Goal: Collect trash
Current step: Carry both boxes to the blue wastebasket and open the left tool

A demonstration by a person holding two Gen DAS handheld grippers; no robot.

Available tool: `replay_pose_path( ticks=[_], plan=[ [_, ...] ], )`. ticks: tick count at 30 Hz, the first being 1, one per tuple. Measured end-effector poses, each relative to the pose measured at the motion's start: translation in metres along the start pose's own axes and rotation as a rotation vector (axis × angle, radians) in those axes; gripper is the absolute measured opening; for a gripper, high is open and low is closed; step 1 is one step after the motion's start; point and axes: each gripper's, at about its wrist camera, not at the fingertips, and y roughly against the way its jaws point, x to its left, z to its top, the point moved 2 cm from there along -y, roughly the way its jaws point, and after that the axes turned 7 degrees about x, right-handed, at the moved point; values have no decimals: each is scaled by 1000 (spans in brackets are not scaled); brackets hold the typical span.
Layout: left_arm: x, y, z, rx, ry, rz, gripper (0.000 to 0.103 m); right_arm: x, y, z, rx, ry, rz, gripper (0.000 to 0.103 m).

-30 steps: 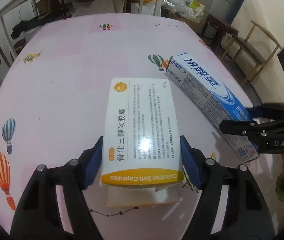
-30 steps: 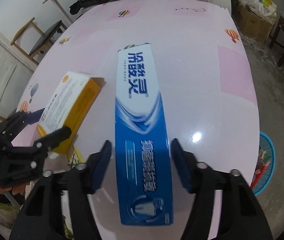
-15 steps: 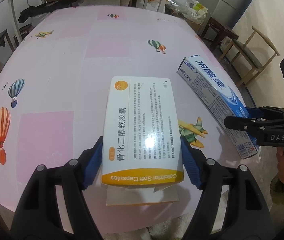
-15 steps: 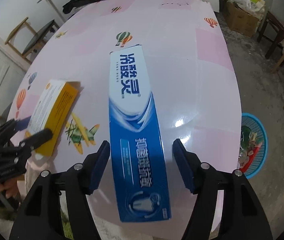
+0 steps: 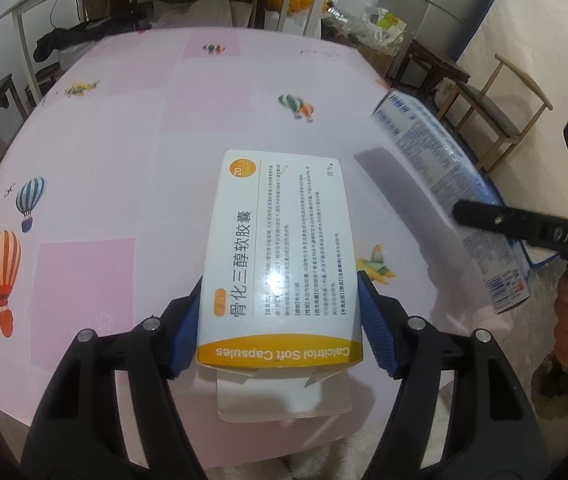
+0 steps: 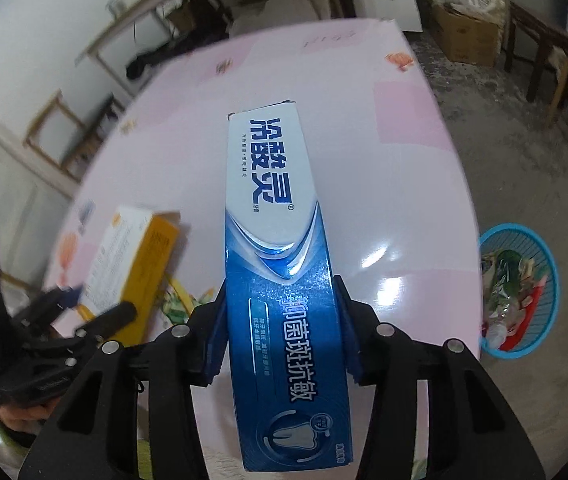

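A: What has the left claw (image 5: 279,320) got?
B: Its blue pads press both long sides of the white-and-orange Calcitriol Soft Capsules box (image 5: 279,256), and the jaws are closing. The box's end flap hangs open toward the camera, over the near edge of the pink tabletop (image 5: 123,152).

A: And the right claw (image 6: 281,332)?
B: Its jaws are closing too, pads tight against the sides of the blue-and-white toothpaste box (image 6: 279,240), gripped near its lower half. In the left wrist view that box looks tilted and raised over the tabletop's right edge.

A: Anything else nearby?
B: A blue trash basket (image 6: 544,260) stands on the floor to the right of the tabletop, with rubbish inside.
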Motion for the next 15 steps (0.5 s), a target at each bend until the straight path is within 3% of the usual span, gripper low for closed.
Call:
replay_pose_path(
  ticks=[6,10,15],
  plan=[
    [-28,20,13,-48,-34,-80,66,-39,60,-8,-144,-95,21,46],
    [-59,30,29,-64,-68,-194,66,-83,103,-22,-251,-214,-17,46],
    [-111,30,51,-18,-115,-355,67,-148,132,-55,-324,-396,-51,46]
  ],
)
